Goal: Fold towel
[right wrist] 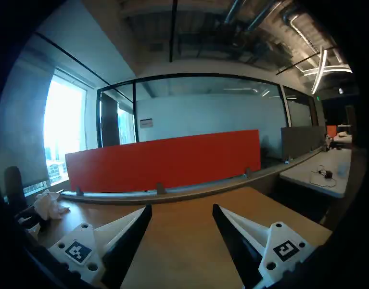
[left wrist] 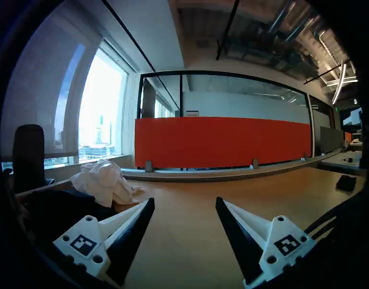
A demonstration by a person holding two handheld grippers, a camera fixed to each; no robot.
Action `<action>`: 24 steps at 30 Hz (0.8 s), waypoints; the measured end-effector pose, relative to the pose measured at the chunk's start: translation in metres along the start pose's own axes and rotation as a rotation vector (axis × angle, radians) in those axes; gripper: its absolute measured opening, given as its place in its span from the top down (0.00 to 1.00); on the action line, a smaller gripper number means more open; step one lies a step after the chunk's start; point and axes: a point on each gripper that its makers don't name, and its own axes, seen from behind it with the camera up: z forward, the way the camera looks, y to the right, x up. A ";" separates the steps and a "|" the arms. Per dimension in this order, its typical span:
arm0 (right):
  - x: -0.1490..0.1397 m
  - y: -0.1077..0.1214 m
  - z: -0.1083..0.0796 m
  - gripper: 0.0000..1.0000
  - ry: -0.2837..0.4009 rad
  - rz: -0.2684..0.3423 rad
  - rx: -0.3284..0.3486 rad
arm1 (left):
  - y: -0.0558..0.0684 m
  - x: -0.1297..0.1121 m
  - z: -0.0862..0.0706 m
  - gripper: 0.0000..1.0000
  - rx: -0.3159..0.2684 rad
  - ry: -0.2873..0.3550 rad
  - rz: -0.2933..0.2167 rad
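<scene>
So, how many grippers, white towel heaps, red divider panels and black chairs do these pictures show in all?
Grippers: 2, the left gripper and the right gripper, both open
White towel heap: 1, crumpled on the desk
Red divider panel: 1
Black chair: 1
Total: 5

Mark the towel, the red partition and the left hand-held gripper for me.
white towel (left wrist: 105, 183), left gripper view, middle of the crumpled heap.
red partition (left wrist: 222, 142), left gripper view, centre of its front face.
left hand-held gripper (left wrist: 184, 199), left gripper view, midway between its fingertips.
</scene>
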 end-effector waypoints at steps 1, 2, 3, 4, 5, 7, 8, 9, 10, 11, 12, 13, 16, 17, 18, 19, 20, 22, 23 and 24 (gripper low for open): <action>0.000 0.000 0.000 0.02 0.001 0.000 -0.001 | -0.001 -0.001 0.000 0.06 0.000 0.000 0.000; 0.000 0.001 0.001 0.02 0.001 -0.001 -0.002 | -0.001 -0.002 -0.001 0.06 0.001 0.000 0.000; 0.000 0.001 0.001 0.02 0.002 0.000 -0.002 | -0.003 -0.003 -0.001 0.06 0.003 0.000 0.001; 0.000 0.001 0.002 0.02 0.002 0.000 -0.001 | -0.004 -0.004 -0.001 0.06 0.005 -0.002 0.003; -0.001 0.001 0.002 0.03 0.003 0.000 -0.001 | -0.005 -0.005 -0.001 0.06 0.007 -0.003 0.004; -0.002 0.002 0.003 0.02 0.002 0.000 -0.001 | -0.007 -0.006 -0.001 0.06 0.010 -0.006 0.001; -0.002 0.002 0.004 0.02 0.002 0.000 -0.001 | -0.008 -0.007 -0.001 0.06 0.012 -0.008 -0.001; -0.002 0.002 0.004 0.02 0.001 0.001 -0.001 | -0.009 -0.007 -0.001 0.06 0.013 -0.010 -0.002; -0.003 0.002 0.004 0.02 0.000 0.001 -0.001 | -0.009 -0.008 -0.001 0.06 0.014 -0.012 0.000; -0.003 0.001 0.005 0.02 -0.001 0.002 -0.001 | -0.009 -0.009 0.000 0.06 0.015 -0.014 0.001; -0.003 0.001 0.005 0.02 -0.001 0.002 0.000 | -0.008 -0.009 0.000 0.06 0.014 -0.016 0.001; -0.003 0.001 0.005 0.02 -0.001 0.002 0.002 | -0.008 -0.010 0.001 0.06 0.011 -0.019 0.002; -0.004 0.000 0.006 0.02 0.000 0.003 0.008 | -0.007 -0.012 0.002 0.06 0.007 -0.022 0.001; -0.004 0.000 0.007 0.02 0.000 0.003 0.010 | -0.007 -0.012 0.002 0.06 0.006 -0.022 0.001; -0.004 0.000 0.007 0.02 0.001 0.003 0.013 | -0.007 -0.012 0.002 0.06 0.006 -0.022 0.001; -0.005 -0.001 0.007 0.02 0.001 0.003 0.016 | -0.007 -0.012 0.002 0.06 0.006 -0.023 0.001; -0.005 -0.001 0.008 0.02 0.002 0.002 0.019 | -0.007 -0.012 0.002 0.06 0.006 -0.024 0.002; -0.003 -0.001 0.008 0.02 0.010 -0.001 0.025 | -0.007 -0.013 0.002 0.06 0.006 -0.024 0.002; -0.003 0.000 0.008 0.02 0.014 -0.003 0.028 | -0.007 -0.013 0.002 0.06 0.006 -0.024 0.002; -0.002 0.001 0.008 0.02 0.019 -0.007 0.030 | -0.007 -0.013 0.002 0.06 0.006 -0.024 0.002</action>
